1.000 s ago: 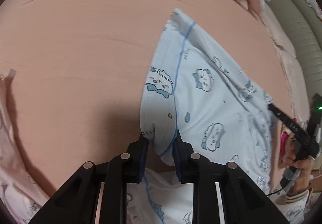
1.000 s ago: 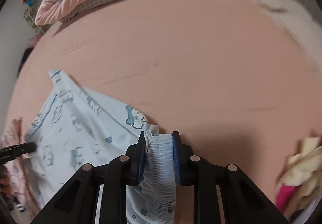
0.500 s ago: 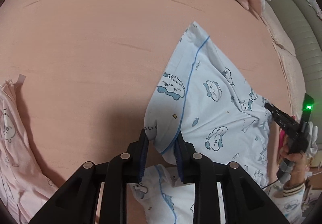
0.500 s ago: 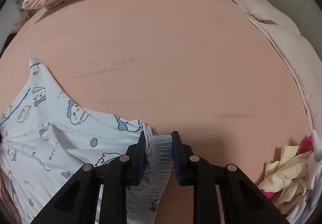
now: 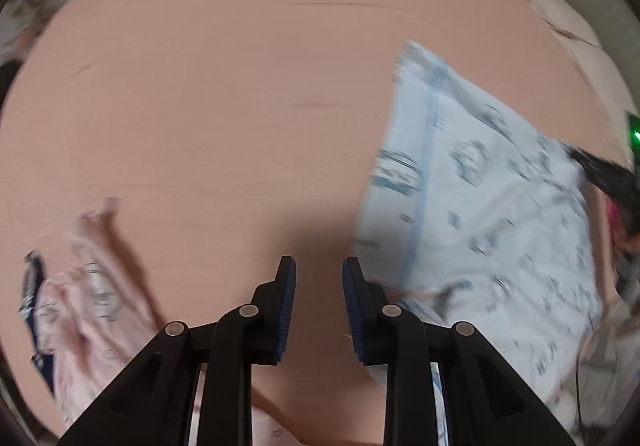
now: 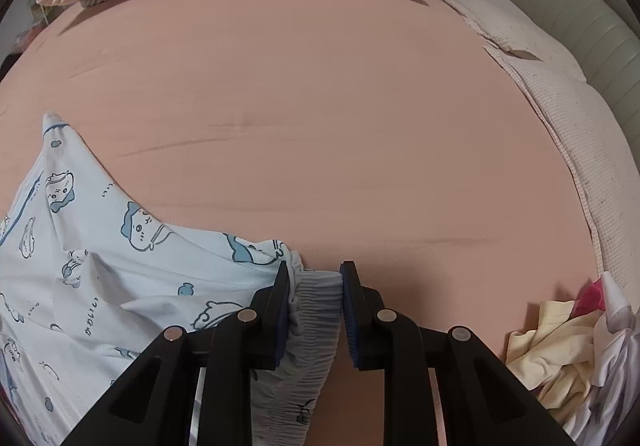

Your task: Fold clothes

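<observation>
I am seeing soft, even indoor light with no glare, a little dim. The left wrist view is smearing with motion blur: the light blue printed pyjamas and the pink garment at lower left are losing their prints, while the left gripper is staying crisp. The right wrist view is reading sharp across the peach bedsheet. A diffuse shadow is pooling on the sheet just ahead of each gripper's fingers. Fisheye bending is curving the bed's edges, and dark vignetting is closing in at the corners.

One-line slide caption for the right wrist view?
Right gripper pinches the elastic waistband of light-blue printed pajama pants on a pink bed.
</observation>
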### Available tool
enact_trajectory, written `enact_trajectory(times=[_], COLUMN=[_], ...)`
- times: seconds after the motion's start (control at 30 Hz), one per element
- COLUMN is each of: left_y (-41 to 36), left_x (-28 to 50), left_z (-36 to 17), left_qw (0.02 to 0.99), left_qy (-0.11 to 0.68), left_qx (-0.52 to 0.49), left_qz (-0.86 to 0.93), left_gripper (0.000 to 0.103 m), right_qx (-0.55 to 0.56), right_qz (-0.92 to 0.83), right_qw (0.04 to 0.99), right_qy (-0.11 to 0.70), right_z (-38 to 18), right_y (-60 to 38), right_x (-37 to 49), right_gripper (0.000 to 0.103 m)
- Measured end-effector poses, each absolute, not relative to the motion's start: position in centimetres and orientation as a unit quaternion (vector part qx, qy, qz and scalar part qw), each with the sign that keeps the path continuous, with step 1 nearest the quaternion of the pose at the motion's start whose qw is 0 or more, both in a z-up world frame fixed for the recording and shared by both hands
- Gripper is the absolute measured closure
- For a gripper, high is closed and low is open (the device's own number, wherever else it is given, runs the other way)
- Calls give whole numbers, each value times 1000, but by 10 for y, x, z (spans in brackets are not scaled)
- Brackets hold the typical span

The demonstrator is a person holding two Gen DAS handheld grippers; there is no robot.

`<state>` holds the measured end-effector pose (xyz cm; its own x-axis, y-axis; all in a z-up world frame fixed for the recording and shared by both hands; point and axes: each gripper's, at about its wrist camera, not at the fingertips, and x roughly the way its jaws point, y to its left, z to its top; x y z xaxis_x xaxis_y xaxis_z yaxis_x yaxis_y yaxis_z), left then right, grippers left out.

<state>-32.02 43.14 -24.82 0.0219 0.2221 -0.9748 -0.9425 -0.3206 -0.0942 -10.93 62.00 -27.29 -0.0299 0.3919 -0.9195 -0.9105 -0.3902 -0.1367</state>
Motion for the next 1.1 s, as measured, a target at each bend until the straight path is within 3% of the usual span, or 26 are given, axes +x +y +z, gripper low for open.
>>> enact_trajectory(times=[0.2, 0.27, 0.33, 0.4, 0.6, 0.73, 1.1], left_y=[443, 447, 452, 459, 489, 510, 577], left_x=[-311, -312, -312, -308, -301, -296, -282], left_z=[-265, -263, -258, -255, -247, -239, -249], left_qw=[466, 456, 454, 448, 453, 469, 482], left_qy=[340, 337, 337, 354, 364, 348, 322], left_qx=[-554, -555, -548, -534, -528, -535, -572], left_qz=[601, 609, 617, 623, 619, 610, 580], left_gripper=[77, 71, 40, 28, 28, 28, 28], right_qx=[-500, -500, -497, -496, -503, -503, -463], right_qz=[672, 677, 683, 688, 689, 687, 678], right_qw=[479, 470, 461, 452, 440, 432, 409], right_qy=[262, 266, 273, 274, 278, 297, 399], right_z=[-275, -275, -275, -277, -276, -276, -273], right_y=[616, 616, 617, 620, 623, 648, 673], right_x=[-104, -103, -99, -95, -94, -82, -48], right_gripper=[82, 82, 81, 81, 78, 66, 57])
